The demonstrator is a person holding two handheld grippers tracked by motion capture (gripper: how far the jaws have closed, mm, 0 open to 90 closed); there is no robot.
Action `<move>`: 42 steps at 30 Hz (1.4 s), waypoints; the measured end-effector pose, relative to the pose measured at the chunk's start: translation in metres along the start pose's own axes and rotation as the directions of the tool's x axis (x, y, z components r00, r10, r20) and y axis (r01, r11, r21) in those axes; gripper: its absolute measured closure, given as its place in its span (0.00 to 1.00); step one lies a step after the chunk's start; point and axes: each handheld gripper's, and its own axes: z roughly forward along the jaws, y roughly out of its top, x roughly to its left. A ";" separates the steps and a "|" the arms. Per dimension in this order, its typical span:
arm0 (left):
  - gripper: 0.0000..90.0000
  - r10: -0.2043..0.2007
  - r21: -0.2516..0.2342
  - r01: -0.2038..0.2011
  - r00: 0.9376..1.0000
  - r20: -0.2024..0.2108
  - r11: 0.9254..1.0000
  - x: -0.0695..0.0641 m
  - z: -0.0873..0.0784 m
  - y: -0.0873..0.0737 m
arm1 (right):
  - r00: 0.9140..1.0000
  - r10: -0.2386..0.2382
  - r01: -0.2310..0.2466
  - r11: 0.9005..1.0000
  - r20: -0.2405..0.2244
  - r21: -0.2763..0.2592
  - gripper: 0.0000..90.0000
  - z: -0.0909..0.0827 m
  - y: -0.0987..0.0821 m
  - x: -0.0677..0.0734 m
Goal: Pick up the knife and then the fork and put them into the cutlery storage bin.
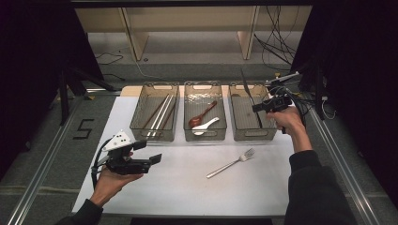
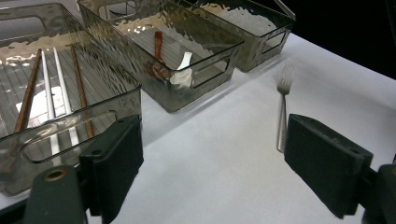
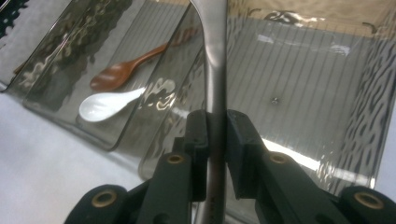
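While the right claw [image 3: 215,140] grips a metal utensil [image 3: 214,60] by its handle, clamped between both jaws, it hovers over the right-hand bin [image 1: 270,133], handle raised above the bin floor; its working end is out of frame. Left claw [image 1: 149,160] rests low over the bench [image 1: 187,187], jaws wide apart, nothing between them. A fork [image 1: 231,163] lies on the bench just in front of the bins. Middle bin [image 1: 205,136] holds a wooden spoon [image 1: 202,115] and a white spoon [image 1: 205,125]; left bin [image 1: 153,133] holds chopsticks [image 1: 159,116].
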 end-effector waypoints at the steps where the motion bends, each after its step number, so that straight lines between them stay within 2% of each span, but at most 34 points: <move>1: 0.21 -0.001 0.000 0.001 1.000 0.000 1.000 0.000 0.000 0.000 | 1.000 0.007 -0.007 1.000 0.004 -0.002 0.89 0.001 0.002 -0.001; 9: 0.21 0.002 -0.009 -0.002 1.000 -0.001 1.000 0.000 -0.001 0.000 | 0.997 0.061 -0.062 0.998 0.037 0.013 0.89 0.013 0.008 -0.010; 36: 0.21 -0.001 -0.010 0.001 1.000 0.003 1.000 0.000 -0.001 0.000 | 0.989 0.114 -0.119 0.992 0.099 0.051 0.88 0.043 0.003 -0.008; 38: 0.21 -0.001 -0.010 0.001 1.000 0.003 1.000 0.000 -0.001 0.000 | 0.988 0.109 -0.116 0.992 0.113 0.059 0.86 0.045 0.002 -0.008; 42: 0.21 -0.002 -0.009 0.002 1.000 0.005 1.000 0.000 0.000 0.000 | 0.992 0.105 -0.109 0.993 0.076 0.047 0.75 0.042 0.002 -0.005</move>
